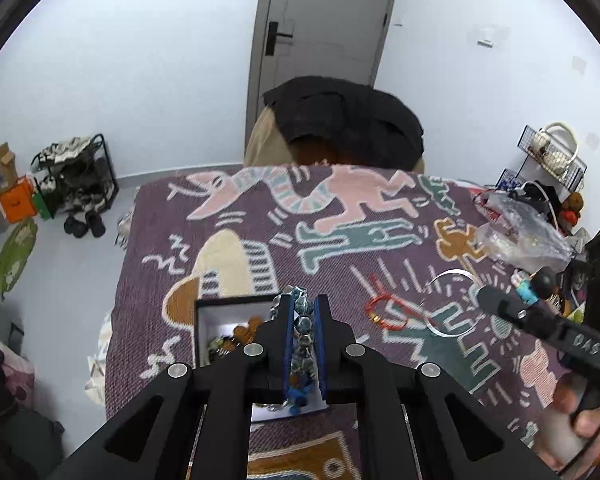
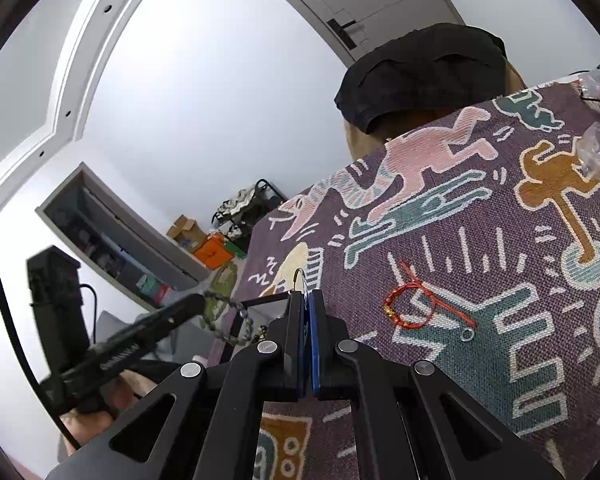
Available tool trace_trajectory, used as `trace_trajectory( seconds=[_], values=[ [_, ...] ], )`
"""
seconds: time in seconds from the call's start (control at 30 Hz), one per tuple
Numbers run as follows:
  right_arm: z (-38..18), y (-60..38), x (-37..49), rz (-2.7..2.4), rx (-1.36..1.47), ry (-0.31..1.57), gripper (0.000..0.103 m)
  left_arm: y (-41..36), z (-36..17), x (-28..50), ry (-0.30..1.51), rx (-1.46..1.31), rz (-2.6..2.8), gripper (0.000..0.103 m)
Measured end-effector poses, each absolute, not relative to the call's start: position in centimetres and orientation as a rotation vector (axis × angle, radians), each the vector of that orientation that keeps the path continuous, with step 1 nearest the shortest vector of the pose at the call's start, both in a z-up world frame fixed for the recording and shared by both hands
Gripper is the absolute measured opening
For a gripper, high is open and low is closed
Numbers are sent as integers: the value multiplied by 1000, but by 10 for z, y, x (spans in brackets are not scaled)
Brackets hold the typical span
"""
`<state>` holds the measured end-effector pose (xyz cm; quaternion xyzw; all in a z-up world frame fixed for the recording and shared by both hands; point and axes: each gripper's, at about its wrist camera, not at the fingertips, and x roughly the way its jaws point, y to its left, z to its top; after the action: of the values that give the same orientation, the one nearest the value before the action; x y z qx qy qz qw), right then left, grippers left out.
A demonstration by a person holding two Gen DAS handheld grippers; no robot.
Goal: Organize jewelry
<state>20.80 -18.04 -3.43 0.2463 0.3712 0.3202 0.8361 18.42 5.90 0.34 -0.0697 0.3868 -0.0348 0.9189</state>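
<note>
While poised over the open white box (image 1: 236,322), evidently for depositing, left gripper (image 1: 304,320) clamped on bead bracelet (image 1: 303,330); in right view, right gripper (image 2: 307,300) closed on thin silver ring (image 2: 299,278), red cord bracelet (image 2: 410,308) loose on patterned cloth (image 2: 500,240).

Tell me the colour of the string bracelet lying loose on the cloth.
Red, with small gold beads: string bracelet. The right wrist view shows it best.
</note>
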Motion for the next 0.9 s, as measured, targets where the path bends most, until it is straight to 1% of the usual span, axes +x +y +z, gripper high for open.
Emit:
trace_trajectory(
  seconds=[0.3, 0.4, 0.47, 0.5, 0.53, 0.57, 0.6, 0.63, 0.9],
  values=[
    [-39, -157, 203, 707, 470, 804, 3, 76, -21, 187, 891, -170, -36, 11],
    [-39, -147, 203, 723, 452, 810, 3, 84, -23, 183, 887, -182, -22, 12],
    [-39, -138, 203, 736, 439, 816, 3, 89, -25, 180, 889, -189, -18, 19],
    [-39, -132, 203, 744, 433, 821, 3, 92, -25, 178, 886, -191, -12, 30],
    [-39, -128, 203, 751, 427, 824, 3, 95, -25, 176, 877, -191, -3, 44],
    [-39, -121, 203, 760, 418, 827, 3, 98, -24, 173, 864, -188, 8, 52],
    [-39, -117, 204, 766, 412, 830, 3, 100, -23, 171, 849, -183, 18, 64],
    [-39, -111, 204, 775, 405, 835, 3, 103, -21, 166, 827, -178, 28, 69],
    [-44, -64, 210, 845, 370, 889, 3, 122, -20, 157, 803, -189, 66, 69]
  ],
)
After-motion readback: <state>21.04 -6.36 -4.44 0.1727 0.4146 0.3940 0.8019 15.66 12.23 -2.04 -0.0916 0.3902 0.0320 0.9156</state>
